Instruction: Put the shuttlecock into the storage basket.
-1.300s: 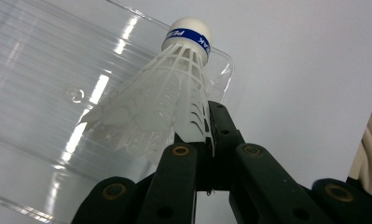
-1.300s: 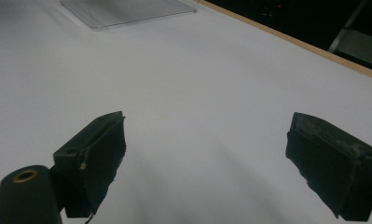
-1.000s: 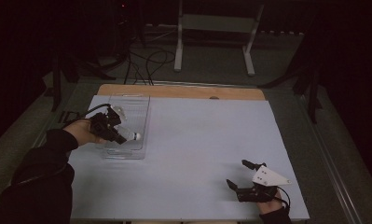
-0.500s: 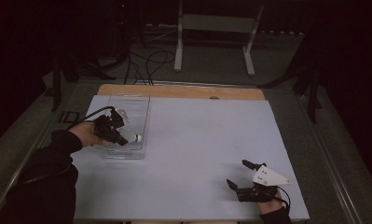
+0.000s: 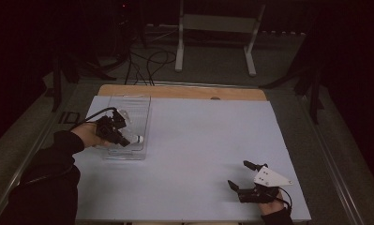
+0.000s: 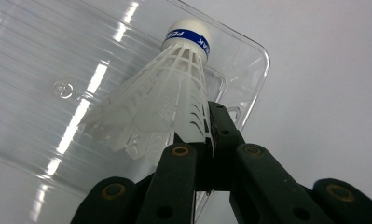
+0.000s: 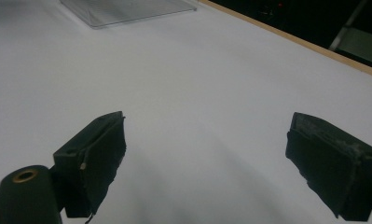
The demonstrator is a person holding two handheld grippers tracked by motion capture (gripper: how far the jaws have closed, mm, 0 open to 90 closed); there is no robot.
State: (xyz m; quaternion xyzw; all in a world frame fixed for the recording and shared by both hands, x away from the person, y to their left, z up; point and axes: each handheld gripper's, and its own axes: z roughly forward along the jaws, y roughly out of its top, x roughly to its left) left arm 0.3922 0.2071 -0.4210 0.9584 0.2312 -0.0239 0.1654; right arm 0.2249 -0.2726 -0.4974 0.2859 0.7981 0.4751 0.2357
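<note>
White shuttlecock (image 6: 165, 93) is pinched in the left gripper (image 6: 207, 140) above a clear tray (image 6: 44, 74).

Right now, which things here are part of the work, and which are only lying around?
In use:
- shuttlecock, clamped by the left gripper
- clear tray under it

Idle:
- right gripper, open over the table
- metal stand behind

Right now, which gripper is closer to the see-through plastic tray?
Left. The left gripper is over the clear tray, its jaws shut on the shuttlecock's skirt. The right gripper sits open near the table's front right corner, far from the tray.
</note>
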